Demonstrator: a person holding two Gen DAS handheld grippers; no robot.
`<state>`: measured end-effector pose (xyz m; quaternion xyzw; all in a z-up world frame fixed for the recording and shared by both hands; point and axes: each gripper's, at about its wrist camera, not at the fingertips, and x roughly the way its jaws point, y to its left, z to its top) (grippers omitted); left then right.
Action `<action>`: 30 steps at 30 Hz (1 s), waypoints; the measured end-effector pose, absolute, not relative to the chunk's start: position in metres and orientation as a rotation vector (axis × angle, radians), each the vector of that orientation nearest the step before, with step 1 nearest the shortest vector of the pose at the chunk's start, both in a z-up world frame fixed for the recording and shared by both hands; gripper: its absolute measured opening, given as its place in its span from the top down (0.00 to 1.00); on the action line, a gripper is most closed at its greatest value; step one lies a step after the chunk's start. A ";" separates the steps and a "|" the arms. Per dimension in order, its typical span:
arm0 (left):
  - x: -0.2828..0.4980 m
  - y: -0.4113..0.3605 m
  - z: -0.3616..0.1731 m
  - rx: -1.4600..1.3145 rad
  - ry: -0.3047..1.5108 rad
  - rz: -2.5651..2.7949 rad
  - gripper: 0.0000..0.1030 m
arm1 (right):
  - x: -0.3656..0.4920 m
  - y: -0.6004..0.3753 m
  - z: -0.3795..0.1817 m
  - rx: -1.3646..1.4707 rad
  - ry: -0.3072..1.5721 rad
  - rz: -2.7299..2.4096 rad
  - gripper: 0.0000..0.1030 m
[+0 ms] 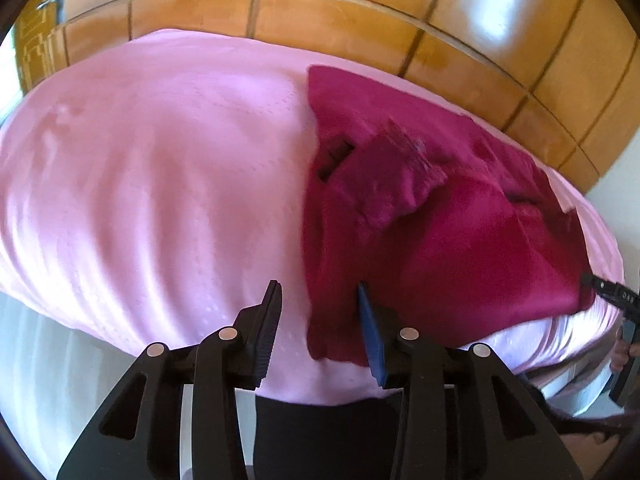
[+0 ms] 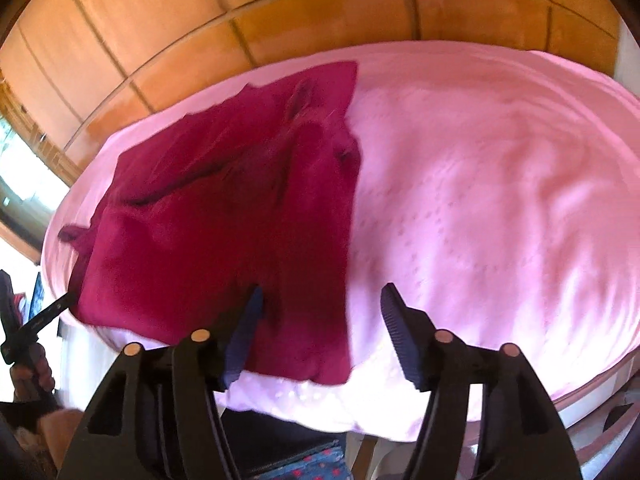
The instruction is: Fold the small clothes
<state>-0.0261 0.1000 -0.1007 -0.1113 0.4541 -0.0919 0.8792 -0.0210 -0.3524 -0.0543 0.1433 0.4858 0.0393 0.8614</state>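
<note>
A magenta garment (image 1: 440, 232) lies spread on a pink cloth-covered table (image 1: 160, 184), with a sleeve folded over its middle. My left gripper (image 1: 318, 292) is open above the garment's near left corner; nothing is between its fingers. In the right wrist view the same garment (image 2: 224, 216) lies left of centre on the pink cloth (image 2: 480, 200). My right gripper (image 2: 320, 296) is open above the garment's near right edge and holds nothing. Each gripper's tip shows at the far edge of the other's view: the right gripper (image 1: 608, 290), the left gripper (image 2: 52, 312).
Orange tiled floor (image 1: 360, 16) lies beyond the table's far edge. A white wall (image 1: 616, 184) stands at the right. Patterned blue fabric (image 2: 304, 464) shows below the table's near edge.
</note>
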 end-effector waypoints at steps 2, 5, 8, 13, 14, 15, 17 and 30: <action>-0.022 0.104 -0.097 -0.237 0.934 -0.182 0.64 | -0.020 -0.355 -0.053 0.307 1.004 0.075 0.31; -0.016 0.106 -0.091 -0.220 0.906 -0.179 0.64 | -0.018 -0.356 -0.053 0.308 0.988 0.067 0.22; -0.007 0.105 -0.083 -0.219 0.876 -0.196 0.58 | -0.018 -0.355 -0.052 0.300 0.972 0.060 0.15; 0.009 0.089 -0.078 -0.160 0.835 -0.264 0.48 | -0.023 -0.354 -0.054 0.254 0.911 0.055 0.02; 0.012 0.085 -0.079 -0.137 0.836 -0.267 0.48 | -0.022 -0.356 -0.060 0.253 0.930 0.052 0.02; 0.015 0.080 -0.080 -0.111 0.839 -0.269 0.48 | -0.020 -0.360 -0.069 0.279 0.961 0.044 0.02; 0.023 0.069 -0.083 -0.062 0.849 -0.281 0.48 | -0.018 -0.373 -0.087 0.380 0.996 0.052 0.02; 0.049 0.067 -0.095 -0.102 0.867 -0.318 0.48 | -0.028 -0.395 -0.083 0.476 0.980 0.117 0.04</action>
